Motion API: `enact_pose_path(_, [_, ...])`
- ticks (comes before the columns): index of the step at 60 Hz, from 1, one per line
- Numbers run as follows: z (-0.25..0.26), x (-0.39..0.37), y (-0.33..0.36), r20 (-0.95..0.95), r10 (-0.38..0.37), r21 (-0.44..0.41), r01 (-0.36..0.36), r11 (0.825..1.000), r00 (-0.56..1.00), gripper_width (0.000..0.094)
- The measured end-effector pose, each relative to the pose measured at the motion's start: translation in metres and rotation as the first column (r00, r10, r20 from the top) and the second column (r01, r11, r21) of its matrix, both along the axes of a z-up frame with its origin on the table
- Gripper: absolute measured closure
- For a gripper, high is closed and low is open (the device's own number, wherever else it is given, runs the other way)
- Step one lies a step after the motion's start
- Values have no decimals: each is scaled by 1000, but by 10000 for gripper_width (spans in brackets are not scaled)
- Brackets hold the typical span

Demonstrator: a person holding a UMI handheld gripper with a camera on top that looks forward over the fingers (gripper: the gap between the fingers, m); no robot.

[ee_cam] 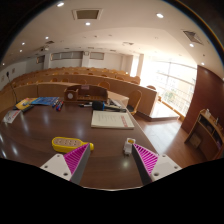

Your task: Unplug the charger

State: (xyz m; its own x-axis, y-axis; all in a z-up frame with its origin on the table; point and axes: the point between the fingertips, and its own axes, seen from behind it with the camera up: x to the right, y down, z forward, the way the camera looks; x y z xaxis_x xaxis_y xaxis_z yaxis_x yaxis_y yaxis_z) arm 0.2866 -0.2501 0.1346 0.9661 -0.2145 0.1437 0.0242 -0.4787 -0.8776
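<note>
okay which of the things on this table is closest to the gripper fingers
The small white charger standing just ahead, between the open fingers of the gripper. The yellow object lies off to the left, and the white sheet farther back.

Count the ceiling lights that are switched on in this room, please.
3. One light is above the far left side, one is at the right near the windows, and one is dimmer, further back. Others may be hidden. The gripper is open.
</note>
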Motion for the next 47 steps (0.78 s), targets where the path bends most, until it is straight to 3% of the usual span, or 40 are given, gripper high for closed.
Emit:
enact_pose_path(22, [32,-109,-161,-18,-30,-32,29,999,999,87])
enact_pose_path(47, [58,-148,-210,5,-13,5,13,1000,1000,90])
